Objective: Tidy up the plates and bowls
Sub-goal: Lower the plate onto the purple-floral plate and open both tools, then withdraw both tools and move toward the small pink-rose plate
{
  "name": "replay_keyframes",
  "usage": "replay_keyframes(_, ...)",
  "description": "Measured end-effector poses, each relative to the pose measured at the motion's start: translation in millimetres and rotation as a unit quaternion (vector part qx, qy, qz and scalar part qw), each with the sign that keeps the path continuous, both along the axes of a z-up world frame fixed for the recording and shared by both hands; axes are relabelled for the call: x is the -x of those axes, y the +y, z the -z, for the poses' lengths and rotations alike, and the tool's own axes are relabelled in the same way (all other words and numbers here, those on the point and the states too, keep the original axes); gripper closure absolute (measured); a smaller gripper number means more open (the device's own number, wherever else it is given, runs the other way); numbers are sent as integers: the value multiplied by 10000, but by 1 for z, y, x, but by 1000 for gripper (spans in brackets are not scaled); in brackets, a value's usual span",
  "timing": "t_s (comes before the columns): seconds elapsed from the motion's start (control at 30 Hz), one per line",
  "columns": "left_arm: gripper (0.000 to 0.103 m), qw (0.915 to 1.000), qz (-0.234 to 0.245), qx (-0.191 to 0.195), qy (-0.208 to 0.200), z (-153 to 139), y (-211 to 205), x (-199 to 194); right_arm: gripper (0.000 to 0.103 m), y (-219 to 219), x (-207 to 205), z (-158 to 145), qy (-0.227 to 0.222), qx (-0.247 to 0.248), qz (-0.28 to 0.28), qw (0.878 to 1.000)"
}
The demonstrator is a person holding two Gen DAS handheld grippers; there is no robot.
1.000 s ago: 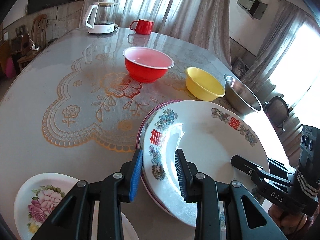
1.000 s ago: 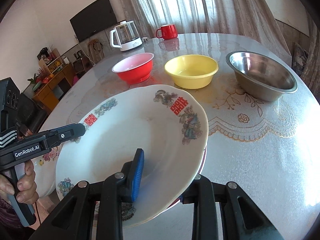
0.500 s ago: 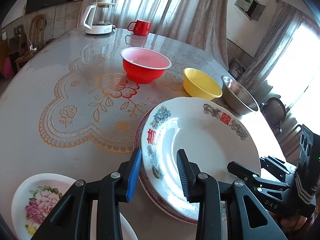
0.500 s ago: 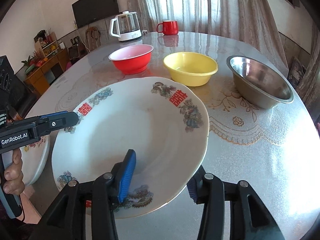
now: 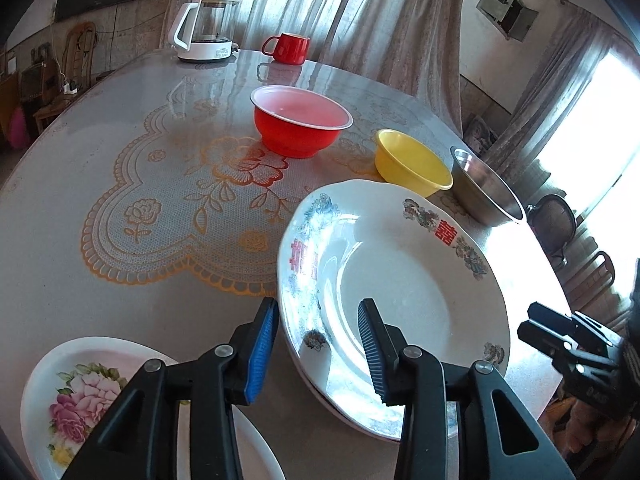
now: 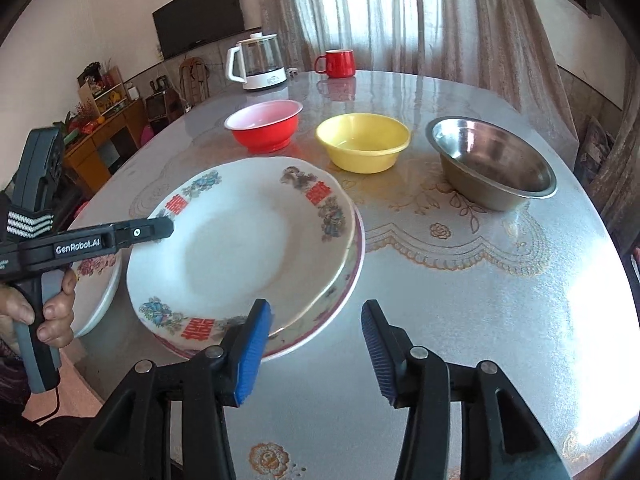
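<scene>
My right gripper (image 6: 316, 350) has backed off the white red-lettered plate (image 6: 240, 248), now stacked on the near bench (image 6: 480, 320); its jaws stand apart, empty. Left gripper (image 5: 318, 354), jaws just opening, straddles the rim.

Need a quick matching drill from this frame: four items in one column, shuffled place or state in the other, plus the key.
Things:
1. steel bowl
2. red mug
3. double-happiness plate
4. rose plate

Places or states:
A. beside the kettle, at the table's far end
B. stacked on another plate
C. rightmost of the three bowls in the right wrist view
D. nearest the left gripper, at the table edge

Pairs: 1-C, 2-A, 3-B, 4-D
</scene>
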State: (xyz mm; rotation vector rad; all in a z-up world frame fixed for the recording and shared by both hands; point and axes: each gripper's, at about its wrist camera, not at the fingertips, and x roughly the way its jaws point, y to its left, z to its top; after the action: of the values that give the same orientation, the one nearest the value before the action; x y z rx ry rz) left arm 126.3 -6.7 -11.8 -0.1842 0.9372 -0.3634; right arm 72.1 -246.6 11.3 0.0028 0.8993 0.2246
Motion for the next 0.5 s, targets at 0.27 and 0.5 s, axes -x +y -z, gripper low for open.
replay_keyframes(0.27, 59, 9997, 72, -195, -140, -3, -6, 1, 55, -12, -44, 6, -99, -299, 776, 9965)
replay_keyframes(0.5, 57, 9995, 130, -214, -175, -4, -8, 3, 72, -1, -70, 24, 36, -400, 702, 9967)
